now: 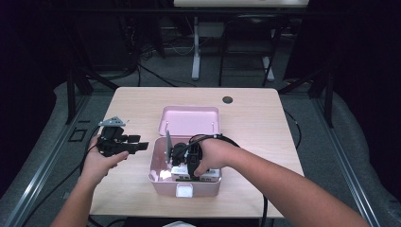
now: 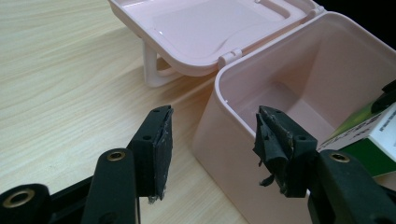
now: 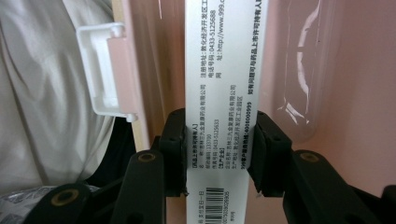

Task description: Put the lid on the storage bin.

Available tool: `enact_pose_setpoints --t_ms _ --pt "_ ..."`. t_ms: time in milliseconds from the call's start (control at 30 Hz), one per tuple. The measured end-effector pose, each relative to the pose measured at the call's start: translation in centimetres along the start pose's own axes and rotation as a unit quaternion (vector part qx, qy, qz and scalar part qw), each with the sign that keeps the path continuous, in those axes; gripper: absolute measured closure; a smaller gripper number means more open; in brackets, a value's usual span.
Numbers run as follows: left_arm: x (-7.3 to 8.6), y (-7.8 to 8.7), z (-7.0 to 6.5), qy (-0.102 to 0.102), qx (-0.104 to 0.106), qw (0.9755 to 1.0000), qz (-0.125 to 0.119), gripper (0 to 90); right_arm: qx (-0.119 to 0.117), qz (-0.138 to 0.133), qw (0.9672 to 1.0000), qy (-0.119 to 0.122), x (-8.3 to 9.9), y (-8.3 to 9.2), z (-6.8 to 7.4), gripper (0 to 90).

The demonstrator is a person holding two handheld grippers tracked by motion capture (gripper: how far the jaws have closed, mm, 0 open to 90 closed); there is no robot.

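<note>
From the high view, the right gripper [image 1: 182, 163] reached down into an open pink storage box [image 1: 158, 178] on a wooden table [image 1: 255, 127], with a white medicine carton [image 1: 208, 174] below it inside the box. The left gripper [image 1: 142, 146] hovered just outside the box's left wall.

In the left gripper view, its jaws stood wide apart, holding nothing, with the box wall [image 2: 224, 140] directly ahead. A drift forward would likely knock or shove the box.

In the right gripper view, the jaws were half closed, pressing both narrow sides of the carton [image 3: 219, 93], which stood between the pads inside the pink box. If lowered crookedly, the carton would probably catch on the wall beside it, or tilt and slip.
</note>
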State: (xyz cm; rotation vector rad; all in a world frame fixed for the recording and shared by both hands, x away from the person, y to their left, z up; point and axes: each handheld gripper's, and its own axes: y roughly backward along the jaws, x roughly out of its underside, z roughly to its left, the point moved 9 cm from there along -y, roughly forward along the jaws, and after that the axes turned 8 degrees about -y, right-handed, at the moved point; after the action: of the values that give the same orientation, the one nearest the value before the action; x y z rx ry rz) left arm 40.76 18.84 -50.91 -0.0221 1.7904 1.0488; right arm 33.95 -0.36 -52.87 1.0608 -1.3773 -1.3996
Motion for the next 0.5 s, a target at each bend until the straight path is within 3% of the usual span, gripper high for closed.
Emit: enact_pose_setpoints --t_ms 500 --pt "0.1 -0.2 0.0 -0.002 -0.002 1.0 0.005 46.3 -0.014 0.003 0.9999 -0.006 0.3 -2.3 -0.4 61.5"
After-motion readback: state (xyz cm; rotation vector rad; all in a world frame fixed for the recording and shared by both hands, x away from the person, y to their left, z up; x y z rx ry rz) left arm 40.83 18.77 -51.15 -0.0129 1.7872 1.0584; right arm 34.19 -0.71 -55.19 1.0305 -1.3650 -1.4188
